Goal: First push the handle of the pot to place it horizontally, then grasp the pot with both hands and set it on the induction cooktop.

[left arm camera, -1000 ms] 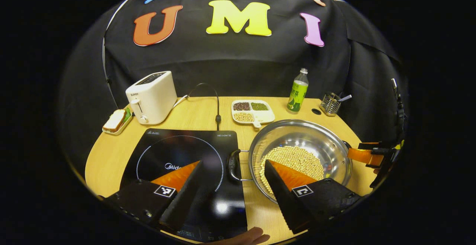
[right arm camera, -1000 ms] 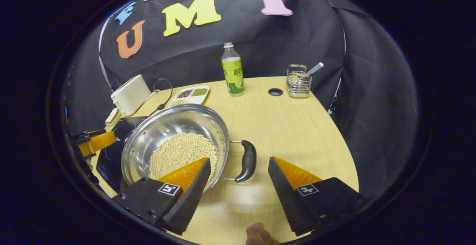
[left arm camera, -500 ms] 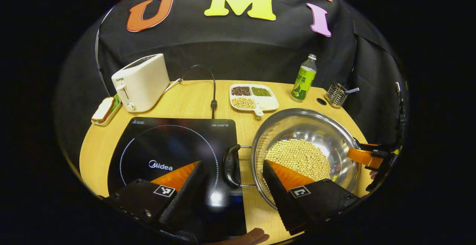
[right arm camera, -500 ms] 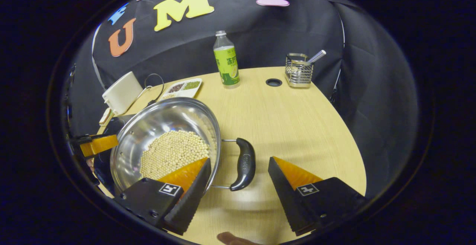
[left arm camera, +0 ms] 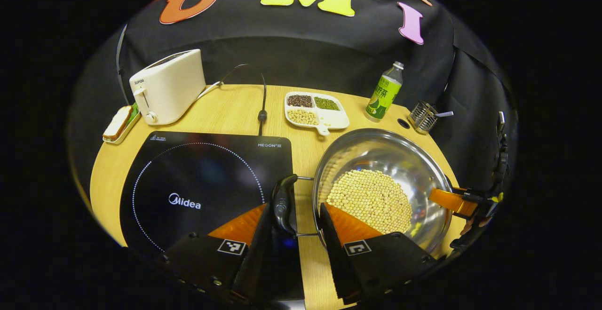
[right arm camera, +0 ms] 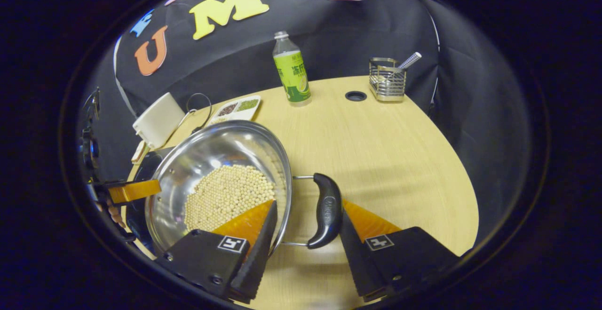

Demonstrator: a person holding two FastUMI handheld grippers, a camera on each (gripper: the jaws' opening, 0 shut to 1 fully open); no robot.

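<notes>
Gripping both handles of the pot [left arm camera: 381,183], each gripper is seen narrowed around one

The left gripper [left arm camera: 294,223] is closed to the left handle [left arm camera: 283,202]; contact of both fingers cannot be told. The right gripper [right arm camera: 308,225] straddles the right handle [right arm camera: 325,210], one finger touching. The pot, holding beans [right arm camera: 228,196], is set on the table [right arm camera: 376,150] beside the cooktop [left arm camera: 197,183]

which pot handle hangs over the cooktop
The handle between the left gripper's fingers; it overlaps the cooktop edge. The other handle lies over bare table.
</notes>
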